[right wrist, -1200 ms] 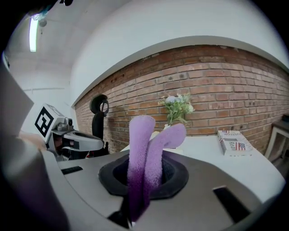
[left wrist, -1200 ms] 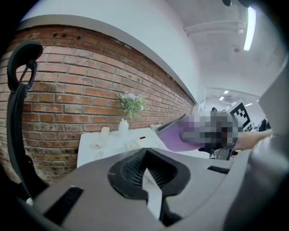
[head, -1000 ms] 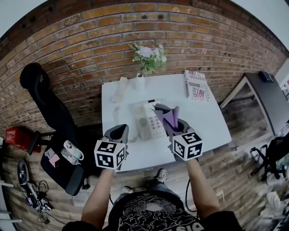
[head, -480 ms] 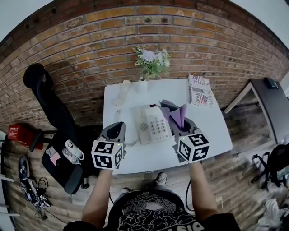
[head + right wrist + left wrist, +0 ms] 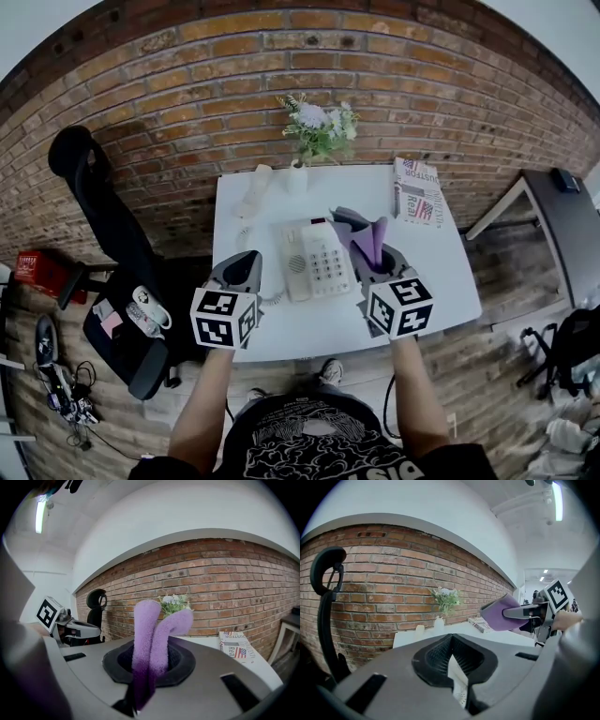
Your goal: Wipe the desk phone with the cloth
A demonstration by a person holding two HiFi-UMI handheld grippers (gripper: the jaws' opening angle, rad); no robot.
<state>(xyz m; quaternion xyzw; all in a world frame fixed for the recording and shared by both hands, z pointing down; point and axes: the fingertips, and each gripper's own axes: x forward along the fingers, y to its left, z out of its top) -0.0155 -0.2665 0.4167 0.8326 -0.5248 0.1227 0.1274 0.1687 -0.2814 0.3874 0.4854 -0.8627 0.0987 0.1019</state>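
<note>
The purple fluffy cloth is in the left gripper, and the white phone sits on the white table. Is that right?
Not quite. The purple fluffy cloth is in the right gripper, not the left gripper. The right gripper view shows the cloth pinched between that gripper's jaws. The rest is right: the white desk phone sits on the white table.

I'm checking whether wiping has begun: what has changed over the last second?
Hardly anything: only the camera view shifted slightly. The right gripper stays shut on the purple cloth beside the desk phone's right edge, not visibly wiping. The left gripper stays shut, empty, at the phone's left. The handset still lies off the phone near the vase.
</note>
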